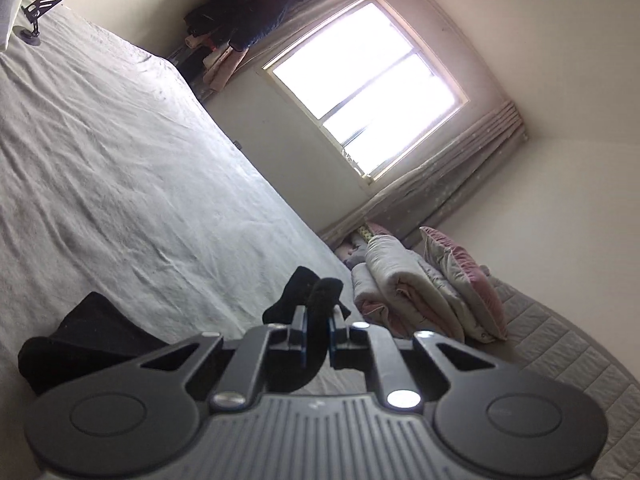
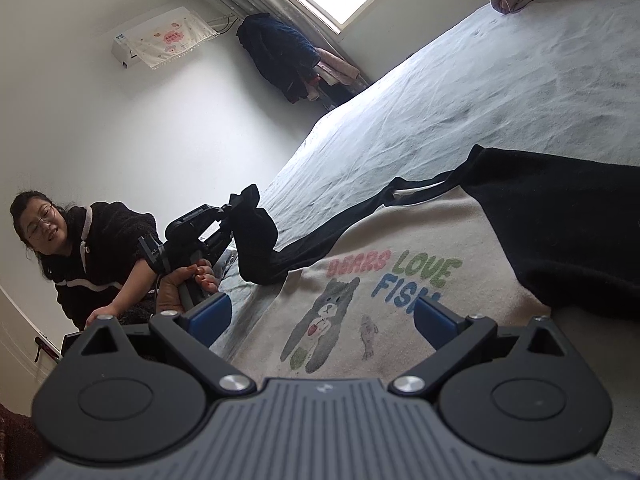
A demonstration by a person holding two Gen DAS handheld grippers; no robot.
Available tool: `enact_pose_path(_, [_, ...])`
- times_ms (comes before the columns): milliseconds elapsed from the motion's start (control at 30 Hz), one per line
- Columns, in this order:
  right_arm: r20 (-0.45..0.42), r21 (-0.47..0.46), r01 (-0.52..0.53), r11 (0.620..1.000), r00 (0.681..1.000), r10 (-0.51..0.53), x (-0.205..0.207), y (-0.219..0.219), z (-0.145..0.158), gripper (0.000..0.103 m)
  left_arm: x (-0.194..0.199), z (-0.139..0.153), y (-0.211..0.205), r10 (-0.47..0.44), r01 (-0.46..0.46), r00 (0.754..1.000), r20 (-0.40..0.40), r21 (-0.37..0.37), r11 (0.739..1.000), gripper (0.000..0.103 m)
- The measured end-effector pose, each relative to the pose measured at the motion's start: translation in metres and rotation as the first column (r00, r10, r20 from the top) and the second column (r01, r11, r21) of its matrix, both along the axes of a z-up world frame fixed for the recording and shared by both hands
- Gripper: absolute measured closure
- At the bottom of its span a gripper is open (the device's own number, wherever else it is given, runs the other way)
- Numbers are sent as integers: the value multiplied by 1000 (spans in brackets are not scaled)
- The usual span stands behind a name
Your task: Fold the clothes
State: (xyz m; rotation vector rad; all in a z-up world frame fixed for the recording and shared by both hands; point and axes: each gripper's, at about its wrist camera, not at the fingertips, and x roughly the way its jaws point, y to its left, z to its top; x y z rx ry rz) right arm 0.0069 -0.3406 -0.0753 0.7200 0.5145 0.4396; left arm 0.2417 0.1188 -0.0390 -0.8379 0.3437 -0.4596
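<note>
Spread across the wide bed with its pale grey, wrinkled sheet [image 2: 460, 80] lies the task's thing: a cream sweatshirt with black sleeves and a printed bear with the words "BEARS LOVE FISH" [image 2: 360, 292], chest side up and directly ahead of the right claw. Its long black sleeve [image 2: 320, 240] trails from the shoulder toward the bed's edge, where the cuff is lifted off the sheet. The step in hand looks like folding that sleeve inward over the body. To do it well, I judge the cuff should be carried in a low arc over the print and laid straight across the chest, with the fabric kept taut enough not to bunch at the shoulder seam, and let go only once it lies flat; the other side could pin the body so it does not drag. The left claw [image 1: 318, 322] is clenched on the black cuff, which sticks up between its blue pads in the left wrist view; in the right wrist view it shows raised above the mattress edge, pointing roughly level, held by the person's hand [image 2: 188, 284] on its handle below. The right claw [image 2: 322, 312] hovers just above the bear print, tipped slightly downward, its blue pads spread wide and grasping nothing.
</note>
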Motion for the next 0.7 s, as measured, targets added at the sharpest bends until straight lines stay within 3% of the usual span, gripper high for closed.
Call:
enact_pose_path(300, [13,30,69,997,997,-70,-5,-15,2,4,-12,23,-42,-146,154,987,72,-109,982,94])
enact_pose_path(500, [24,63,164,985,986,-165,-11,-39,4,4,-31,36,-101,-290,302,950,119,-96,948,93])
enact_pose_path(700, [49,77,248,966,966,-252,-20,-62,8,3,-49,29,-166,-409,418,905,116,-62,906,93])
